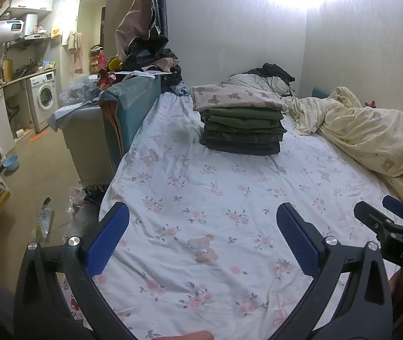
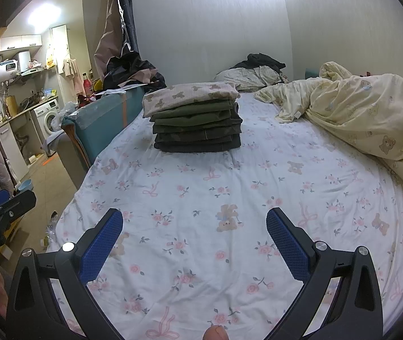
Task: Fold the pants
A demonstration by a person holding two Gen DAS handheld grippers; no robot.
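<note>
Left gripper (image 1: 202,240) spread wide, holding nothing, low over floral bedsheet (image 1: 218,198); right gripper (image 2: 194,240) likewise spread and unloaded; stack of folded pants (image 2: 197,130) sits mid-frame on the bed, bear-print piece (image 2: 190,96) on top; rumpled yellow duvet (image 2: 371,119) at right.

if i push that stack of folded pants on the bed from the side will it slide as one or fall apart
The stack of folded pants would probably shear rather than slide whole: it is many soft layers on a wrinkled bed sheet that likely grips. The bear-print piece on top overhangs at the left, so it may slip off first. Lifted, each piece would likely droop.
</note>
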